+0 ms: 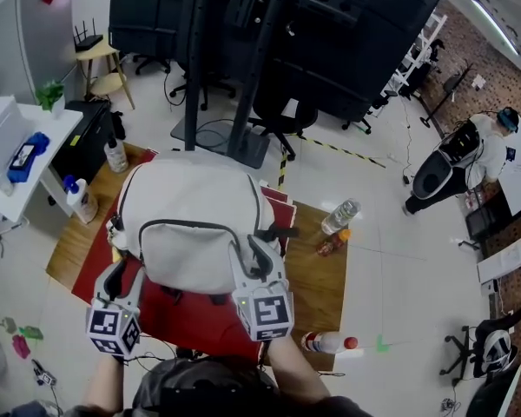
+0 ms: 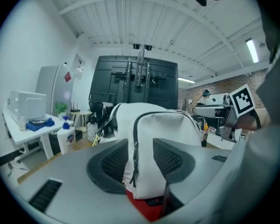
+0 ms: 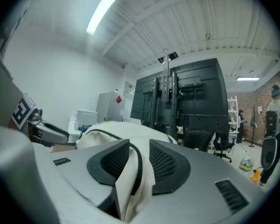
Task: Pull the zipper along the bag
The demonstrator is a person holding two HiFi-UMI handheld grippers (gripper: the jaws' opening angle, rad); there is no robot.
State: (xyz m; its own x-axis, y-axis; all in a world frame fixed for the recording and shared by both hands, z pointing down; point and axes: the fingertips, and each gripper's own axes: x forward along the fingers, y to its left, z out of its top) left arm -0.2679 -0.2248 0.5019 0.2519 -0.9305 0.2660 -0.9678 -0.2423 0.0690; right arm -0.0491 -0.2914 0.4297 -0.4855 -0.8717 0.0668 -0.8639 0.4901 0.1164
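The left gripper (image 2: 140,144) is found open, its jaws moderately apart. The zipper (image 2: 134,155) of the bag (image 1: 195,220) runs upright between the pads, and the pull (image 2: 132,178) hangs at 6 o'clock in the gap. No pad is seen pressing on it; nothing is held.

The right gripper (image 3: 139,146) is likewise found open. A raised fold of white bag fabric, with the dark zipper line curving over it, stands between the jaws. The fold is not seen to be clamped.

From the head view, the left gripper is placed at the bag's 7 o'clock corner and the right gripper at its 5 o'clock corner, both against the near edge of the bag. The bag is seen lying on a red mat (image 1: 191,320), which is spread on a wooden table (image 1: 317,276).

A clear bottle (image 1: 339,215) is noted lying on the table at 3 o'clock from the bag, apart from it. A red-capped bottle (image 1: 328,343) lies at 5 o'clock, near the table's edge. A soap dispenser (image 1: 82,200) stands at 9 o'clock.
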